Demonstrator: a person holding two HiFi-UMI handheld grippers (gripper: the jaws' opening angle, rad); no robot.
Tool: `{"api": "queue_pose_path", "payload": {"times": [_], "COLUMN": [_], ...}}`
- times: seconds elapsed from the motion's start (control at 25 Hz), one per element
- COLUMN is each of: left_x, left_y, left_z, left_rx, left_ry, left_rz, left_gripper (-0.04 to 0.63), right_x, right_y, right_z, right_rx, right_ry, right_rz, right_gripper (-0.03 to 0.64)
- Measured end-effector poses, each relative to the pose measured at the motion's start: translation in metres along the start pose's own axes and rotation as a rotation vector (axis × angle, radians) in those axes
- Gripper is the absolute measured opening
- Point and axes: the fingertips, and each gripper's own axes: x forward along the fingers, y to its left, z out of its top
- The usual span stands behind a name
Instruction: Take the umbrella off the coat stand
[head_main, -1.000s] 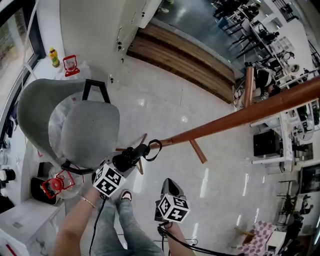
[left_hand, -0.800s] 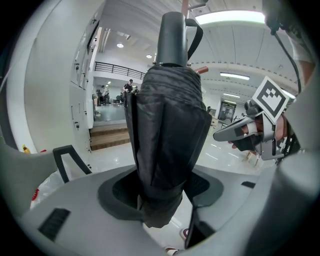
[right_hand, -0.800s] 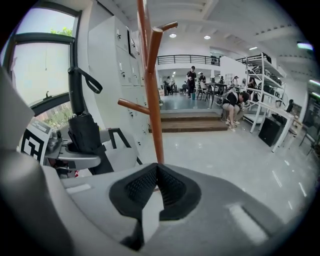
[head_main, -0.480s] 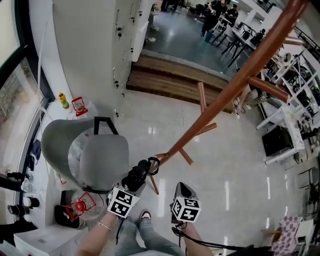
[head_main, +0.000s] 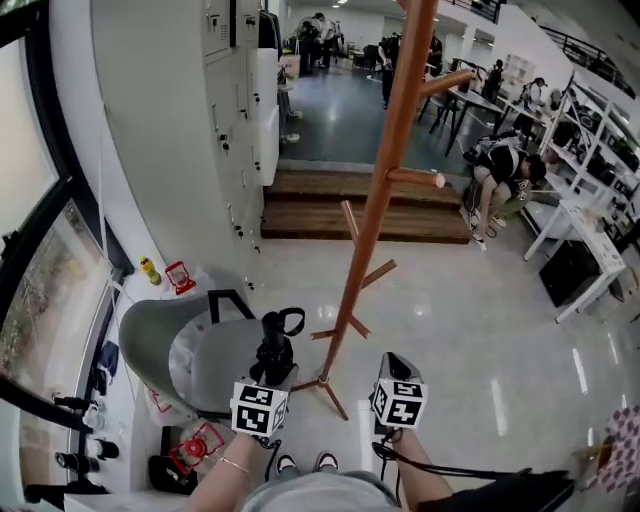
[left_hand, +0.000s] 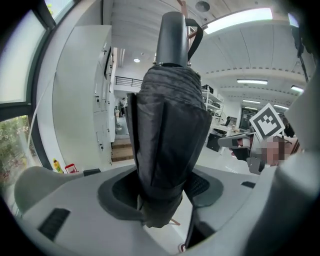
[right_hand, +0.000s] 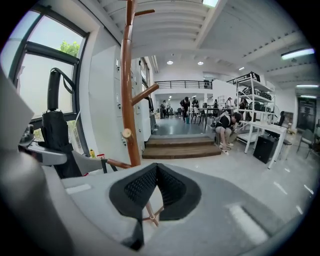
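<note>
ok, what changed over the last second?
Both grippers rose: the left gripper lifted the umbrella, and its strap loop, earlier against the coat stand low down, now hangs clear. The head view tilted up. Unchanged: left grip on the umbrella, right gripper shut and empty.

Umbrella (head_main: 273, 350) up close now: black, compact, folded, fabric bunched. We see it standing upright, grey handle (left_hand: 172, 35) on top w/ strap loop (head_main: 293, 320), lower end pinched in the left gripper (left_hand: 160, 200). It's off the coat stand (head_main: 378, 215), a reddish-brown wooden pole w/ angled pegs (head_main: 418, 179) and splayed feet (head_main: 333, 400), upright just beside it.
</note>
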Motion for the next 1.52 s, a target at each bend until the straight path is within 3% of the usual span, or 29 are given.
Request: {"api": "queue_pose_path", "payload": {"times": [0.16, 0.4, 0.72, 1.0, 1.52], "left_x": [-0.007, 0.0, 0.004, 0.001, -0.01], "left_y": [-0.003, -0.017, -0.021, -0.022, -0.023], "left_z": [0.027, 0.058, 0.053, 0.052, 0.044], "left_rx": [-0.013, -0.006, -0.003, -0.017, -0.032], "left_ry": [-0.023, -0.04, -0.024, -0.028, -0.023], "left_rz": [0.034, 0.008, 0.014, 0.014, 0.018], "left_gripper": [0.236, 0.238, 0.238, 0.238, 0.238], "right_x": [-0.01, -0.017, -0.017, -0.027, -0.036], "right_y": [-0.007, -0.022, -0.027, -0.027, -0.019], "right_z": [0.032, 0.06, 0.055, 0.063, 0.061], "right_rx": [-0.034, -0.044, -0.018, -0.066, -0.06], "right_ry": [-0.06, -0.094, -0.088, -0.101, -0.098], "right_rz": [-0.005, -0.023, -0.024, -0.061, -0.043], "right_gripper": [0.005, 0.005, 0.005, 0.005, 0.005]}}
